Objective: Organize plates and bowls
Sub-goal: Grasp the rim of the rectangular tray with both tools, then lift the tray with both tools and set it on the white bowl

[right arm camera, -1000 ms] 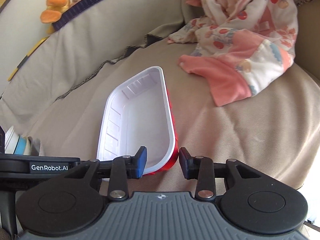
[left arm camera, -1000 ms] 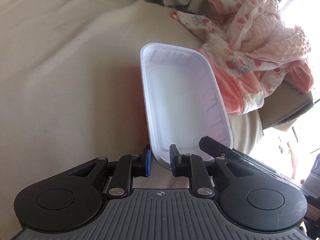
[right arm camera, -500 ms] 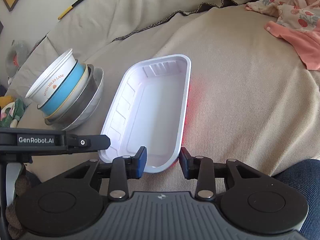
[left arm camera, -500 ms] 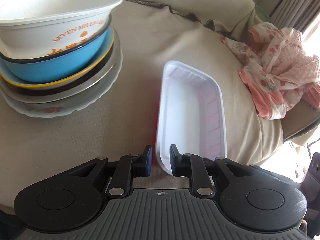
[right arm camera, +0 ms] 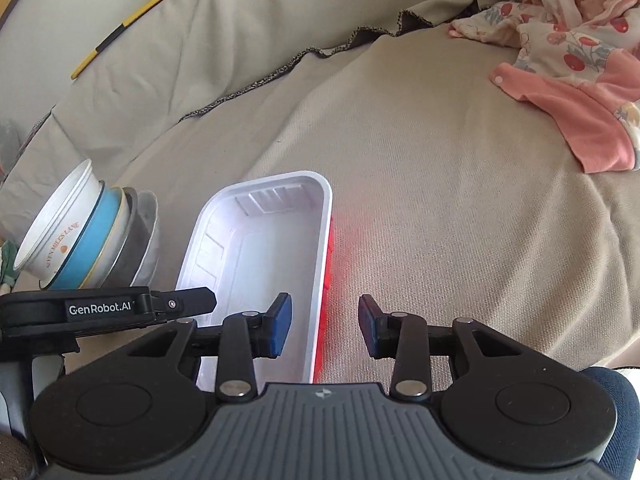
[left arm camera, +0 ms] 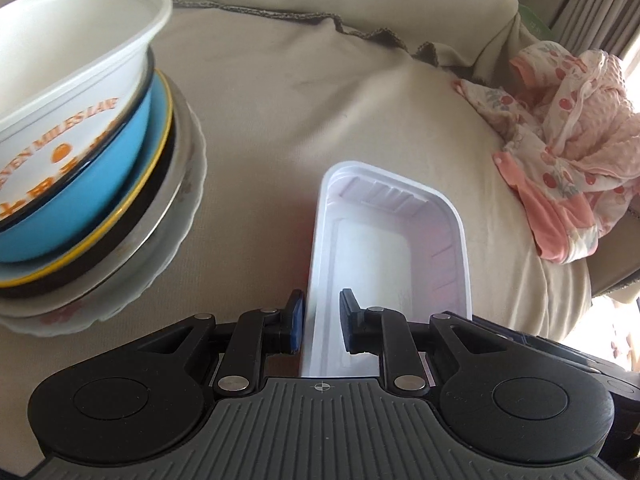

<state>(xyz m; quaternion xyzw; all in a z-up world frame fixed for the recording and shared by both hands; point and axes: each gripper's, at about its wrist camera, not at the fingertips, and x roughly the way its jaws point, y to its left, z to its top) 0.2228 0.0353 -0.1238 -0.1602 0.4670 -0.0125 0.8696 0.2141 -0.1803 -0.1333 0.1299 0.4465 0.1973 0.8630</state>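
Compared with a second earlier, both views have swung leftward across the sofa: the stack of bowls and plates (left arm camera: 84, 184), absent then, now fills the upper left of the left wrist view, and the pink clothing (left arm camera: 568, 152) has slid toward the right edge. White tray (left arm camera: 392, 256), red on its outside, is carried between both tools and held above the beige sofa cover (left arm camera: 320, 80). Left gripper (left arm camera: 322, 326) is clenched on the tray's near left rim, one pad outside the wall and one inside. Right gripper (right arm camera: 324, 326) straddles the tray's near right rim; its left pad sits inside the tray, while its right pad stands apart from the red wall, so whether it truly clamps cannot be told from the view. From the right wrist view the stack (right arm camera: 88, 232) leans, a white printed bowl on top, then a blue bowl, then metal and patterned plates. Open cover lies between the tray's left edge and the stack, and a wider bare stretch separates the tray's far end from the clothing (right arm camera: 572, 68). Behind, the cover's dark trimmed hem (right arm camera: 280, 68) marks the backrest fold.
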